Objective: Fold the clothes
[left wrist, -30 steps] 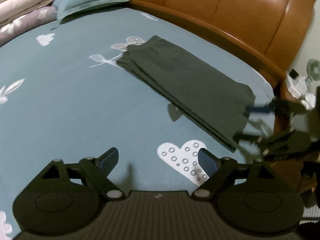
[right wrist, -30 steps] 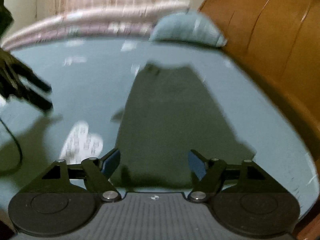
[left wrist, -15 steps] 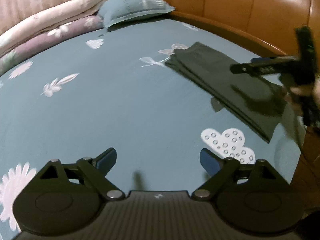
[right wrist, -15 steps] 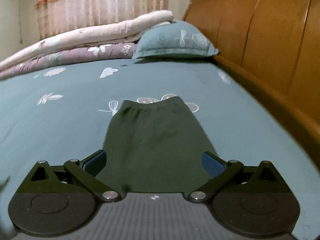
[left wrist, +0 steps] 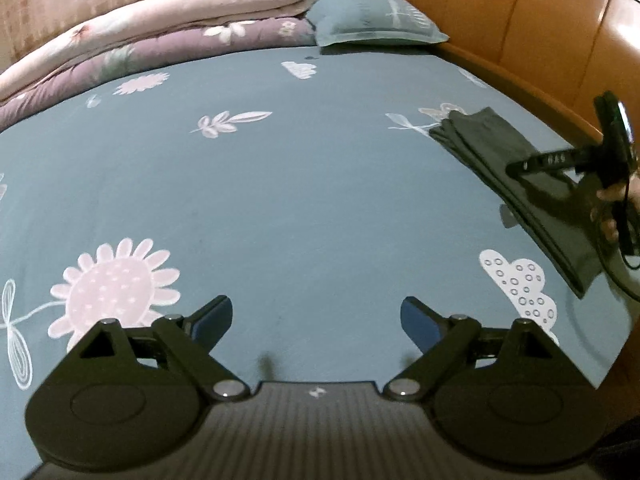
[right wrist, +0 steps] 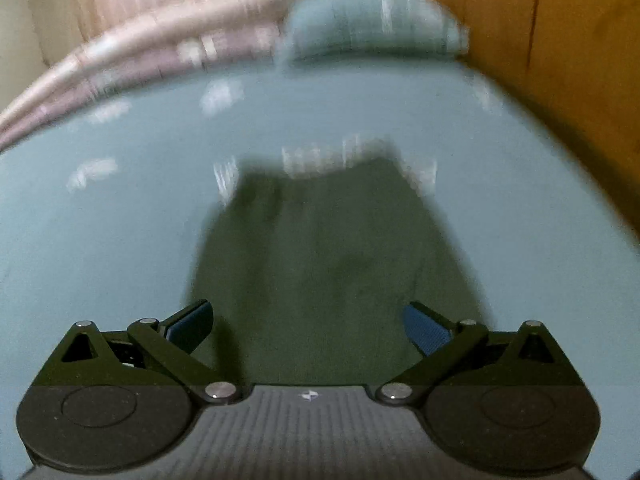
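dark green garment [left wrist: 516, 176] folded flat on bed [left wrist: 280, 200] beside headboard [left wrist: 520, 32] — both grippers' fingers wide, empty — folding looks done.

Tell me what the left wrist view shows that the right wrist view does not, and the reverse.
Only the left wrist view shows the open left gripper over bare sheet, the pink flower print, and the right gripper from outside, above the garment. Only the right wrist view, which is blurred, shows the right gripper with jaws wide and the garment directly ahead. Both share the folded dark green garment, blue bedsheet, pillow, stacked quilts and wooden headboard.
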`<state>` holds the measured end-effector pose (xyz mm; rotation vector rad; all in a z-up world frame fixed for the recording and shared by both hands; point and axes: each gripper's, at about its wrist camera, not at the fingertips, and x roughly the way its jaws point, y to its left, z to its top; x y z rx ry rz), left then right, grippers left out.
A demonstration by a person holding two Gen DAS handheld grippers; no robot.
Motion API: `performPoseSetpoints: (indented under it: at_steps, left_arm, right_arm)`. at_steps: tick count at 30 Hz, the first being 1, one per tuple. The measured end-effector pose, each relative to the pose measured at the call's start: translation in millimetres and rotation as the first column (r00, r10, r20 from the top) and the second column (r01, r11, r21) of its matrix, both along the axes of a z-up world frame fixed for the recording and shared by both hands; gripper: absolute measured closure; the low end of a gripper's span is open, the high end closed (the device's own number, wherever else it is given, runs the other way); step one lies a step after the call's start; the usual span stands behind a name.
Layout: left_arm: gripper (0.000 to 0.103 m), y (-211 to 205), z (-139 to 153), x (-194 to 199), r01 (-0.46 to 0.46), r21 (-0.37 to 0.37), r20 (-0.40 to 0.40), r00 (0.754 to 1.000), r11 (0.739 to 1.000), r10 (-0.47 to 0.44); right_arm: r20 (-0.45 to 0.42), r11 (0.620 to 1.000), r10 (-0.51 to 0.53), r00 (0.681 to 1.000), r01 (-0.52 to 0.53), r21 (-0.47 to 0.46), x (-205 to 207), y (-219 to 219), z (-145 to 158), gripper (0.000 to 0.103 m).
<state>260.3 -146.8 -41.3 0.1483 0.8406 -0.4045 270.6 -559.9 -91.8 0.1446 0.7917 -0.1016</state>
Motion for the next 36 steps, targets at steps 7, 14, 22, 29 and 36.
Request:
performPoseSetpoints:
  at_steps: [7, 14, 22, 29, 36]
  left_arm:
    - [0.012, 4, -3, 0, -0.04, -0.014, -0.025, 0.999, 0.999, 0.039]
    - [0.012, 17, 4, -11, -0.09, 0.014, -0.035, 0.995, 0.996, 0.09]
    - [0.011, 25, 8, -21, -0.136, -0.055, -0.058, 0.989, 0.989, 0.133]
    - [0.011, 7, -3, -20, -0.124, -0.151, -0.09, 0.99, 0.981, 0.111]
    - [0.011, -11, -3, -25, -0.076, -0.182, -0.074, 0.995, 0.98, 0.064]
  right_arm:
    - [-0.007, 0.999, -0.011, 1.0, 0.011, 0.034, 24, -2, 12, 0.0]
    - [-0.053, 1.0, -0.012, 0.999, 0.01, -0.029, 33, 6, -5, 0.0]
    - [-0.012, 0.996, -0.095, 0.995, 0.094, -0.007, 15, 21, 31, 0.0]
    - [-0.124, 0.996, -0.084, 0.989, 0.086, 0.01, 26, 31, 9, 0.0]
    - [-0.118, 0.987, -0.16, 0.98, 0.161, -0.004, 27, 40, 19, 0.0]
